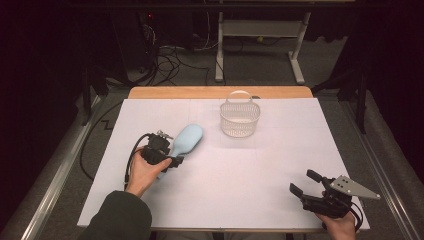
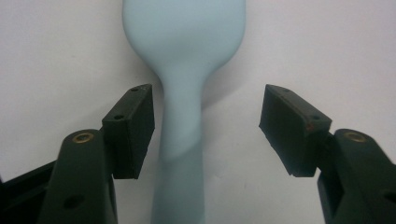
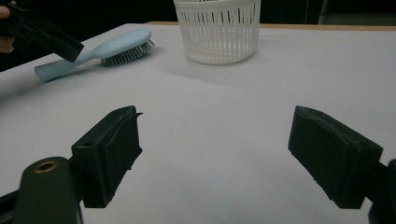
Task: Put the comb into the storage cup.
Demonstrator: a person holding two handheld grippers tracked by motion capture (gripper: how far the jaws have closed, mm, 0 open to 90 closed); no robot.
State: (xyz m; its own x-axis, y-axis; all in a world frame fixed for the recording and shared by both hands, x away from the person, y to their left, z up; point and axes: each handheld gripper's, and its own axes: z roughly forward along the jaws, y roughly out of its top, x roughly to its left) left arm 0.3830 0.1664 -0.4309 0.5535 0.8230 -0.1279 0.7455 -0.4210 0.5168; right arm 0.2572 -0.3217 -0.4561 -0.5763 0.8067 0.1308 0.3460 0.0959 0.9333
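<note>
Pale blue plastic hairbrush (image 1: 186, 141) lies bristles down on the white table sheet (image 1: 250, 165), left of centre, its head aimed toward the far side and its handle toward the person. Left gripper (image 1: 169, 161) is set over the handle. In the left gripper view the brush (image 2: 183, 116) runs up between the two black jaws; the left pad (image 2: 133, 130) sits just beside the handle, maybe grazing it, and the right pad (image 2: 292, 128) is well apart, so the jaws are wide and no squeeze shows. White plastic slatted basket (image 1: 240, 118) with a hoop handle stands upright near the far edge, right of the brush head and apart from it. Right gripper (image 1: 306, 186) rests at the near right corner of the sheet, jaws spread wide with nothing between them. The right gripper view has the basket (image 3: 217, 30) straight ahead and the brush (image 3: 100, 51) off left, bristles touching the sheet, with the other gripper (image 3: 44, 35) above its handle.
</note>
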